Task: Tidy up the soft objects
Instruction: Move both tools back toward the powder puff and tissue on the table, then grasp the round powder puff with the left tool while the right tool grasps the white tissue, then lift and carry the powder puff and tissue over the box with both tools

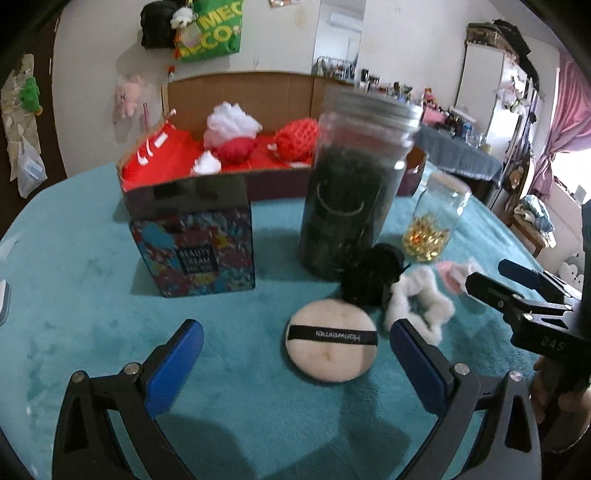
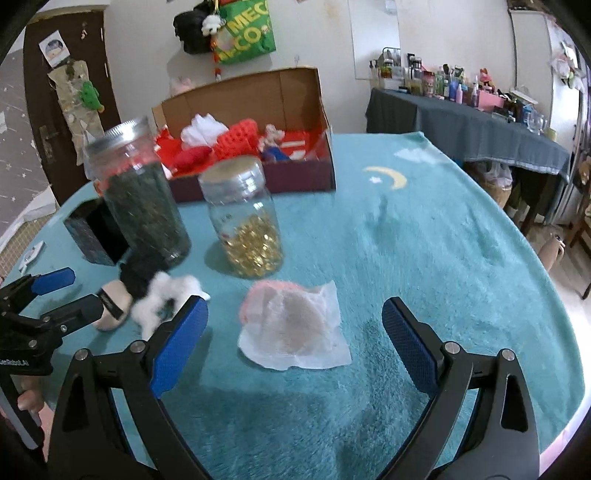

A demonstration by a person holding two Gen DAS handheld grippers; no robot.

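Puff (image 1: 331, 341) – round, cream, black band | left claw (image 1: 295, 354) – wide, empty

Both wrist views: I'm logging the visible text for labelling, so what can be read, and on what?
"Hanweimei", upside down, on the powder puff band.
"BEAUTY CREAM" on the patterned box; its lower line is blurred.
"MEC" and "CO", partly cut off, on the green bag.
"BAS" on the right gripper; further letters hidden.
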